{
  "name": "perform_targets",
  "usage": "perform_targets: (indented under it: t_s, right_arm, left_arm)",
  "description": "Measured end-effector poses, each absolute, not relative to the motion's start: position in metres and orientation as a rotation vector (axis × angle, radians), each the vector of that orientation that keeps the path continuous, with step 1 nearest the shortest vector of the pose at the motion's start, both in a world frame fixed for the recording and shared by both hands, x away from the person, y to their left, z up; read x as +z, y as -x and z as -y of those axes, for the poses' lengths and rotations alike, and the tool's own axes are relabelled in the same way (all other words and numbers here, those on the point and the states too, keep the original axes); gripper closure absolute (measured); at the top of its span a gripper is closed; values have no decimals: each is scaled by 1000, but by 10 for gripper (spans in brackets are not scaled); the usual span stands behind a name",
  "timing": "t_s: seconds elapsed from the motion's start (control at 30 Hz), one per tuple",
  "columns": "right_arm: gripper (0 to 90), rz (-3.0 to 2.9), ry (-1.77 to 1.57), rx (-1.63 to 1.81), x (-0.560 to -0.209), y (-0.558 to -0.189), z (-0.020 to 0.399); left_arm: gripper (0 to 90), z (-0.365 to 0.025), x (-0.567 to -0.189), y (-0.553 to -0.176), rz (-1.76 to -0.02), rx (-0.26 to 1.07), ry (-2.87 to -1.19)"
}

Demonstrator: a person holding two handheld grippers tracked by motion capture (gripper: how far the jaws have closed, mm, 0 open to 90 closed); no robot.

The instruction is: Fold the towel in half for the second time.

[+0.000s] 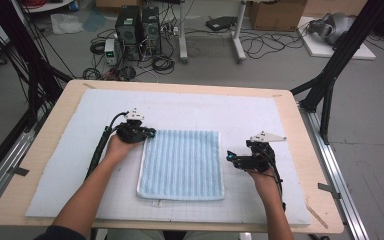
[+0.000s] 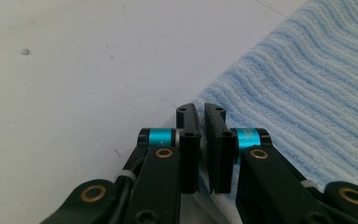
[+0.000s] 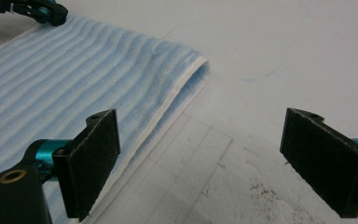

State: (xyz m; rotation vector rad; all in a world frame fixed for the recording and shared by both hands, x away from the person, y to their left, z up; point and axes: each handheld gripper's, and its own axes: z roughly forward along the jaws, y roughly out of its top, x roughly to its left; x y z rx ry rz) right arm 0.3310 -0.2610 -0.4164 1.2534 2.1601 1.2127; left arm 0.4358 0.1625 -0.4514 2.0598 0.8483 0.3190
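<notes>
Left gripper (image 2: 200, 116) pinches the towel's (image 1: 182, 162) far corner, jaws nearly closed, while the right gripper (image 3: 200, 158) (jaws wide, empty) waits beside it.

Around the folded blue towel (image 1: 182, 164) the white mat (image 1: 70, 165) lies open on every side, with a gripper at each flank.

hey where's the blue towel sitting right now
The blue towel lies flat in the middle of the white mat in the high view, its far left corner pinched by the left gripper, the right gripper beside its right edge.
</notes>
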Motion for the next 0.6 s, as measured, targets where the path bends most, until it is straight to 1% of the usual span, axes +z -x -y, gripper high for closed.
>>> perform_targets:
  t_s: [0.2,0.6]
  right_arm:
    - [111,-2193,-1225,1199,-416,-341,249]
    - [104,-2204,-1257,1238,-413,-385,231]
  left_arm:
    - [841,-163,-452,-436,-858,310,-2053]
    - [840,-164,-452,-436,-856,311,-2051]
